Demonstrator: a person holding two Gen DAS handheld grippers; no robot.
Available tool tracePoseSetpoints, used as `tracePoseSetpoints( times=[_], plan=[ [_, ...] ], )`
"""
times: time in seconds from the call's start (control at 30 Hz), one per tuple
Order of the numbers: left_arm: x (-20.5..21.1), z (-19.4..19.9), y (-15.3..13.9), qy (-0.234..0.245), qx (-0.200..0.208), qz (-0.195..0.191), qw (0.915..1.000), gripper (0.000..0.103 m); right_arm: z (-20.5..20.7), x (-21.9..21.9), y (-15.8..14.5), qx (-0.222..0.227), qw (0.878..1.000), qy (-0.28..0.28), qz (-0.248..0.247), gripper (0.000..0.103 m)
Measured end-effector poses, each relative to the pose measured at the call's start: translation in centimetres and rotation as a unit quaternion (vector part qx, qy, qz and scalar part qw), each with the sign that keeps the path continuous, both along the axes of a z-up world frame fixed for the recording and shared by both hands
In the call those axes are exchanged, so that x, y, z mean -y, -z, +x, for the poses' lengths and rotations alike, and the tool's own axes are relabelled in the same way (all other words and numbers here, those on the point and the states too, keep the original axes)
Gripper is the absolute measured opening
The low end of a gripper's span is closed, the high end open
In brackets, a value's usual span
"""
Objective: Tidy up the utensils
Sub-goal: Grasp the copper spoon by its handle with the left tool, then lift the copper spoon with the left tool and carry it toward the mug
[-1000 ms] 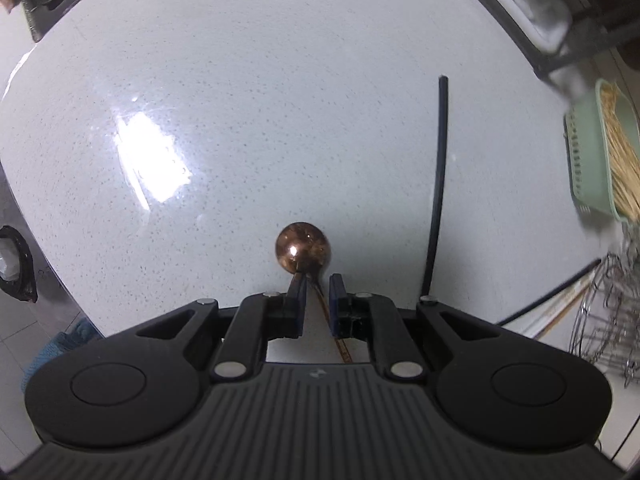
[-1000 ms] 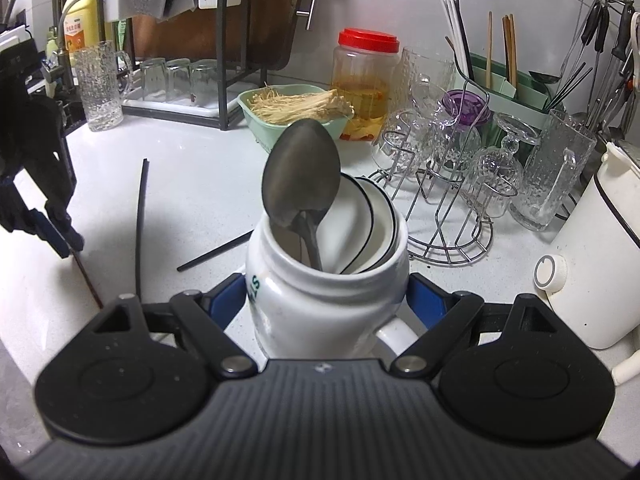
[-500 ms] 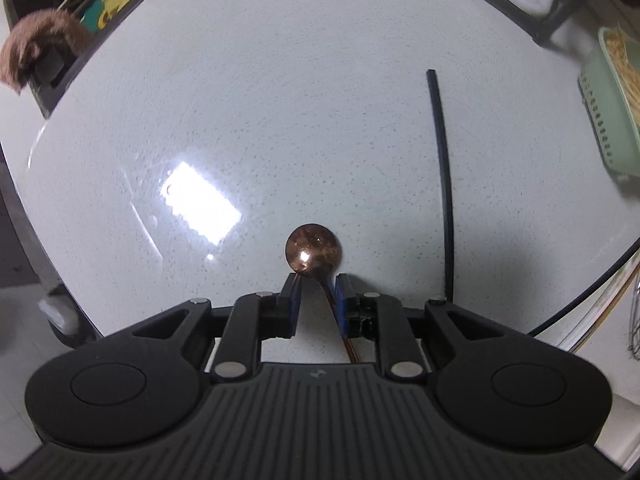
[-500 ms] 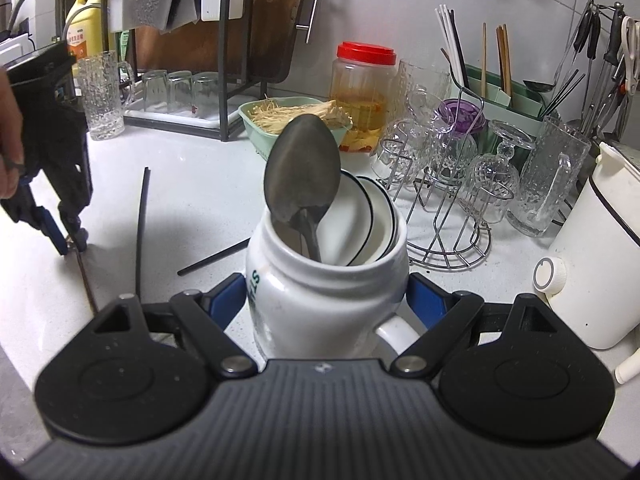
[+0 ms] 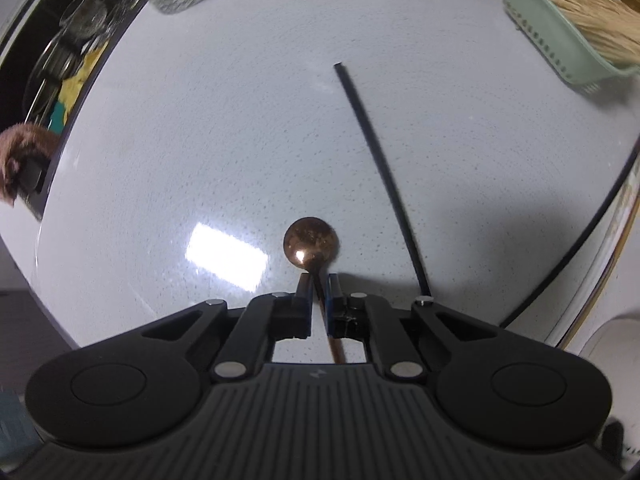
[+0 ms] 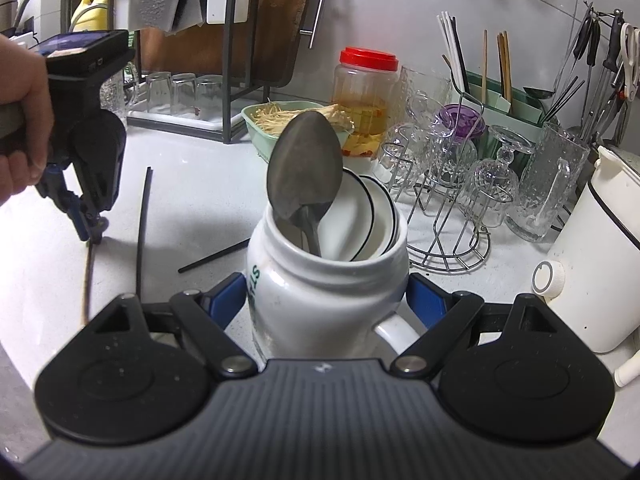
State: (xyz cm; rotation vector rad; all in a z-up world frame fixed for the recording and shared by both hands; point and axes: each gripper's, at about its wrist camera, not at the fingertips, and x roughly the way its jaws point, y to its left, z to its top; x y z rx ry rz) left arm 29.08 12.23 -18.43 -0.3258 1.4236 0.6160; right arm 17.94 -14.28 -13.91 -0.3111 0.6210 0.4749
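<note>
A copper spoon (image 5: 311,243) lies on the white counter (image 5: 200,140), its thin handle running back between the jaws of my left gripper (image 5: 319,284). Those jaws are closing and the pads pinch the handle just behind the bowl. In the right wrist view the left gripper (image 6: 94,232) points steeply down at the counter, and the spoon handle (image 6: 89,276) trails toward the front edge. My right gripper (image 6: 326,298) is shut on a white mug (image 6: 320,312), which holds a grey metal spoon (image 6: 306,164) and white ceramic spoons (image 6: 360,216). A black chopstick (image 5: 380,172) lies beside the copper spoon.
A second black chopstick (image 6: 214,257) lies left of the mug. A green basket (image 6: 260,128), a red-lidded jar (image 6: 366,104) and a wire rack of glasses (image 6: 448,200) stand behind. A white kettle (image 6: 592,272) is at the right. A hand (image 6: 20,120) grips the left tool.
The left gripper has slid across the counter and rolled, so the chopstick now slants. Its jaws have narrowed onto the spoon handle. The right gripper and mug have stayed still.
</note>
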Motion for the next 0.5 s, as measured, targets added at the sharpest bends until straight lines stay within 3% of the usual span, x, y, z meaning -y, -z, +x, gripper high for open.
tracePoseSetpoints(
  times=[0.2, 0.33, 0.5],
  plan=[
    [1.4, -1.2, -0.9, 0.039, 0.032, 0.005, 0.9987, 0.003, -0.1, 0.1, 0.0, 0.003, 1.0, -0.008, -0.005, 0.089],
    [0.9, -3.5, -1.1, 0.026, 0.061, -0.016, 0.9977, 0.003, -0.1, 0.1, 0.0, 0.003, 1.0, -0.013, -0.007, 0.089],
    [1.8, -4.9, -2.8, 0.046, 0.107, -0.012, 0.9931, 0.003, -0.1, 0.1, 0.0, 0.005, 1.0, -0.019, -0.01, 0.089]
  ],
)
